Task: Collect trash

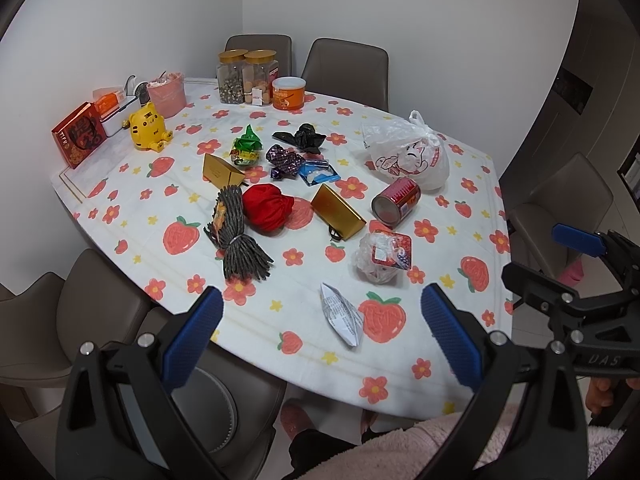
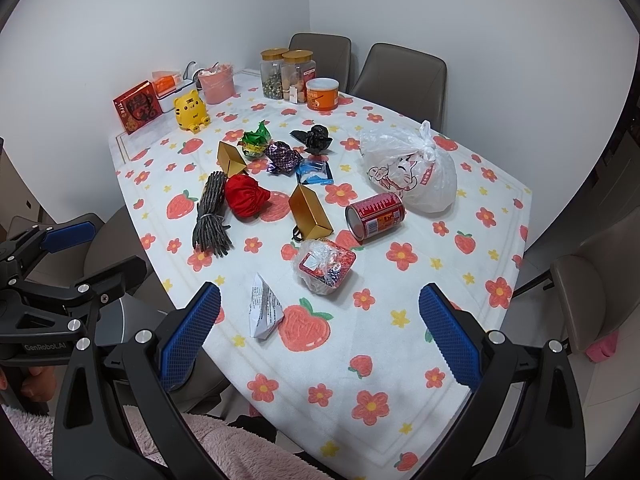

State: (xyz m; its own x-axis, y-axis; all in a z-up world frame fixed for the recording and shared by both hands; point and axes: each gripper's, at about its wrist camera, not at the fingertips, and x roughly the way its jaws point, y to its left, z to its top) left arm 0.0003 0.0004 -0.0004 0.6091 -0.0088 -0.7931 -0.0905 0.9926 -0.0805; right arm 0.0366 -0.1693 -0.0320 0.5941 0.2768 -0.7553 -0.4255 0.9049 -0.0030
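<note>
Trash lies scattered across the bench [image 1: 132,264], untouched — I hold the left hand-held gripper [image 1: 322,336] and right hand-held gripper [image 2: 320,334] spread and empty above its near edge, so I judge the folded paper [image 2: 264,312] the nearest first pick.

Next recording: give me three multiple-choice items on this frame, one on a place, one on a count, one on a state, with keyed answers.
1. Where is the folded paper?
A. near table edge
B. beside the jars
C. on a chair

2. How many gold boxes are there?
A. one
B. two
C. four

3. How is the red can?
A. upright
B. crushed flat
C. on its side

Answers: 1 A, it is the item nearest both grippers; 2 B, one gold box by the green wrapper, another by the can; 3 C, its round end faces sideways.
</note>
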